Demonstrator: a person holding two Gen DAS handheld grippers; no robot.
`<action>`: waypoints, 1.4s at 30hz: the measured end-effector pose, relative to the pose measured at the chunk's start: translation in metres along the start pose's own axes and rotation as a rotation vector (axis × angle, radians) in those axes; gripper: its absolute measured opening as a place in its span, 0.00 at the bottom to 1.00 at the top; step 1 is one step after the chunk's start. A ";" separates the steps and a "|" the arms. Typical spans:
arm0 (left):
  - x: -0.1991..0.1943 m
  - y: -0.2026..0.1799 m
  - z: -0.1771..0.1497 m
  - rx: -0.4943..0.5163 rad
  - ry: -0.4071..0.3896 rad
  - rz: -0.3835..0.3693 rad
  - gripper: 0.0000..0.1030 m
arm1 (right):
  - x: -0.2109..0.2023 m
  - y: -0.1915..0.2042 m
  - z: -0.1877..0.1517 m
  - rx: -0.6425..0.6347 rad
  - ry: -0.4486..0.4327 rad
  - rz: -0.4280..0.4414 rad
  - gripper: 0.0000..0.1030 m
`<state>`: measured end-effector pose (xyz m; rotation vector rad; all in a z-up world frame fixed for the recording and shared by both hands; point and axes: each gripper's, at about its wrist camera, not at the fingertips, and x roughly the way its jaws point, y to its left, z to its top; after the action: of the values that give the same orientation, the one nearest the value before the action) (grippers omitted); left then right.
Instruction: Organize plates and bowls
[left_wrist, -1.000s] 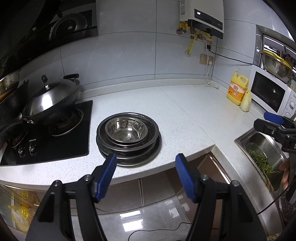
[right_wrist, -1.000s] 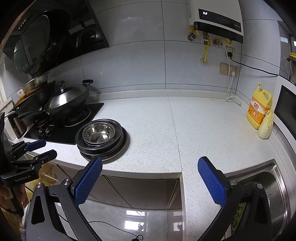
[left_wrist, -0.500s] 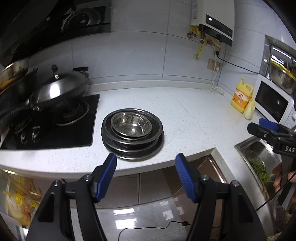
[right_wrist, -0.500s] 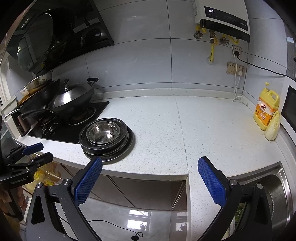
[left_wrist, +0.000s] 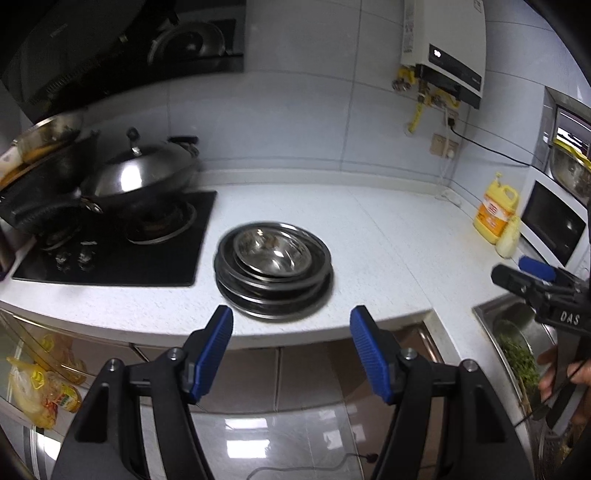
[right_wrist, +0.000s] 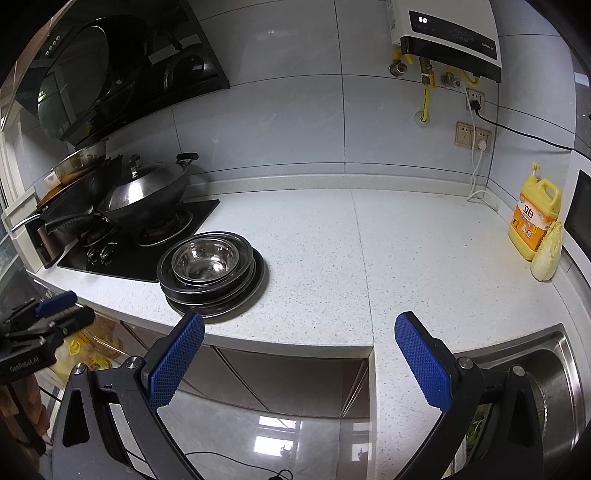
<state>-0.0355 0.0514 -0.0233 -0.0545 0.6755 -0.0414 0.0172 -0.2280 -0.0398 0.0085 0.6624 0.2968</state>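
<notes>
Ahead of your fingers runs a white speckled countertop (right_wrist: 314, 240) against a grey tiled wall (right_wrist: 280, 122); below them, glossy floor tiles (right_wrist: 266, 435) reflect light.

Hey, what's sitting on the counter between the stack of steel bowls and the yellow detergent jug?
Nothing: in the right wrist view, only bare speckled countertop runs from the stack of steel bowls to the yellow detergent jug.

On the table (right_wrist: 424, 258) the stack of bowls and plates (right_wrist: 210, 273) sits near the front edge; stove (right_wrist: 147, 240) at its ten o'clock, detergent jug (right_wrist: 535, 225) far at three.
</notes>
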 end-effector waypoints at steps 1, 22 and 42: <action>-0.002 0.000 0.001 0.002 -0.012 0.019 0.62 | 0.000 0.000 -0.001 0.001 -0.001 0.000 0.99; -0.011 -0.014 0.005 0.073 -0.066 0.082 0.62 | -0.008 -0.010 -0.006 0.017 -0.010 -0.010 0.99; -0.013 -0.008 0.002 0.050 -0.071 0.039 0.62 | -0.009 -0.005 -0.005 0.004 -0.004 -0.015 0.99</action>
<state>-0.0446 0.0441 -0.0127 0.0055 0.6041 -0.0191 0.0085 -0.2357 -0.0390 0.0075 0.6590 0.2811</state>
